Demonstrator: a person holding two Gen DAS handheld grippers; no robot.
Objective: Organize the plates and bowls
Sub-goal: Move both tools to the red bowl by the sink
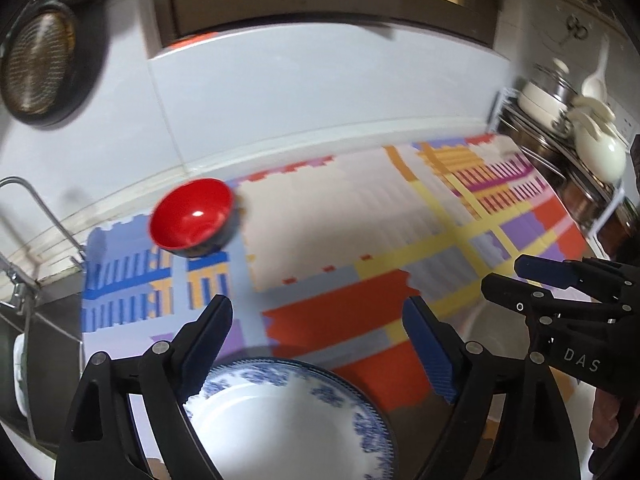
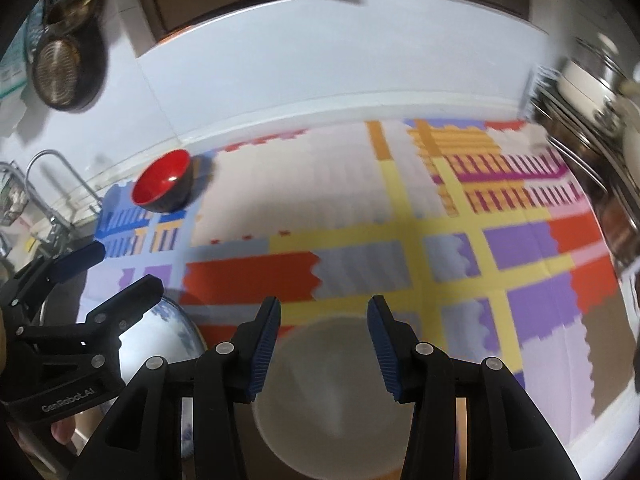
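Blue-and-white patterned china plate (image 1: pixel 288 412) lay on the desk (image 1: pixel 320 216) at the near edge, directly below the left gripper (image 1: pixel 320 340). Left fingers (image 1: pixel 208 340) stood wide apart above the plate rim, nothing pressed between the pads. No earlier view to compare.

Right gripper (image 2: pixel 324 344) hung over a plain white round bowl (image 2: pixel 332 392), also at the near edge, just right of the plate. Right fingers (image 2: pixel 266 344) were parted about halfway, the blue ribbed pads clear of the bowl, holding nothing.

Red-lined bowl with a dark outside (image 1: pixel 192 218) sat far back on the left, near the wall, well apart from the other two pieces. It looked tilted towards the camera, though the blur made that uncertain.

Desk was covered by a multicoloured patchwork mat (image 2: pixel 400 208) of red, yellow, purple, blue and pale blocks. Wire rack with pale cookware (image 1: pixel 576 128) stood at the right end. Dark round strainer (image 1: pixel 40 64) hung on the wall upper left; metal tap (image 1: pixel 28 200) at the left edge.
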